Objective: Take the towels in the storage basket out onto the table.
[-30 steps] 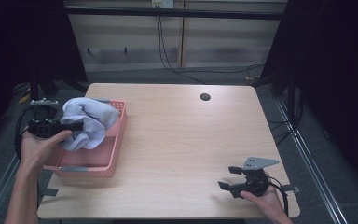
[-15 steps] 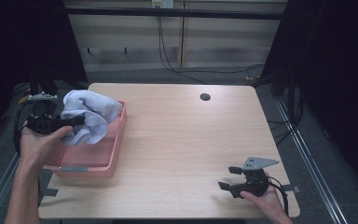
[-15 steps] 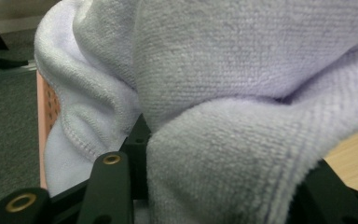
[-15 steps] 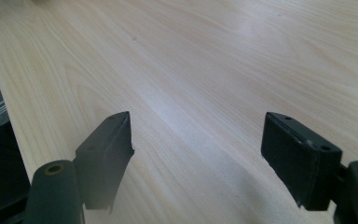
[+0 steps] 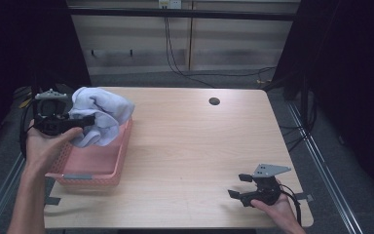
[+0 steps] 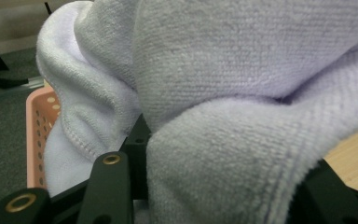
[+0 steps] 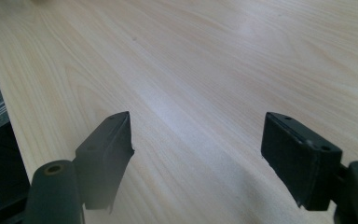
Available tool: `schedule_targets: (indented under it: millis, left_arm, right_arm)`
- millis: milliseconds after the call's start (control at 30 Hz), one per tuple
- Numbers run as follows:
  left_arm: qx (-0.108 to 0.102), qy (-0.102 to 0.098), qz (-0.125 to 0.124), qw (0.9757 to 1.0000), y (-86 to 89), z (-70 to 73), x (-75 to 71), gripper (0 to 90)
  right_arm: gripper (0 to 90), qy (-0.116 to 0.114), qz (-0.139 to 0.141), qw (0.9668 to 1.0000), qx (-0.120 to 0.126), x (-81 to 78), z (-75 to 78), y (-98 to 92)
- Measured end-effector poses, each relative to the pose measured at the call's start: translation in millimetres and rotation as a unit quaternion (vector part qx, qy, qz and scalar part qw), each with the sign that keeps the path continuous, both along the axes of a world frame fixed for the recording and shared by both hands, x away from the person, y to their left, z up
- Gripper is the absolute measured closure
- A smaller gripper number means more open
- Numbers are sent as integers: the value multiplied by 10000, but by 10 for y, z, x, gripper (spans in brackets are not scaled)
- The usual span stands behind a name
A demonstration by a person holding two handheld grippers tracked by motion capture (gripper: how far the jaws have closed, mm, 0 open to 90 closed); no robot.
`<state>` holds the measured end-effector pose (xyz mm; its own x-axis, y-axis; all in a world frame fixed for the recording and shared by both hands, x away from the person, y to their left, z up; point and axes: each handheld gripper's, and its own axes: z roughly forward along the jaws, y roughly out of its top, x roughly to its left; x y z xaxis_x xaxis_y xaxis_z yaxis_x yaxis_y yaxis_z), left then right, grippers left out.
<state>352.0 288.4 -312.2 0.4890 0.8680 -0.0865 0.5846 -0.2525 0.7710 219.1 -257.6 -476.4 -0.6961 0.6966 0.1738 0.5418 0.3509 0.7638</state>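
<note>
One lavender towel (image 5: pixel 100 119), bunched, hangs clamped in my left tool (image 5: pixel 85 120) above one pink perforated basket (image 5: pixel 93 171) at the bench's left edge. One wooden bench (image 5: pixel 185 146) carries it, with one round dark hole (image 5: pixel 214 101) near its far side. Two tools in all: my right tool (image 5: pixel 238 186), jaws standing apart with nothing between them, rests low at the near right corner. Two hands, one on each tool.

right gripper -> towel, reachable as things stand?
Probably yes. The right gripper sits open near the table's front right corner, and only bare wood lies between it and the towel, which the left gripper holds above the pink basket. It would need a long reach across.
</note>
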Motion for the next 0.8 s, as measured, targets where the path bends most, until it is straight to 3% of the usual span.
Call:
schedule_targets:
  millis: [267, 433, 800]
  left_arm:
    - [46, -83, -333, 9994, -244, 38, -40, 523]
    - [-158, -129, -519, 9984, -387, 39, -17, 523]
    - [-320, -220, -953, 9947, -807, 81, -47, 521]
  right_arm:
    - [242, -12, -10, 10000, 13, 2, 2, -7]
    - [242, 2, -15, 10000, 15, -1, 2, -11]
    - [241, -22, -31, 10000, 15, 0, 7, -21]
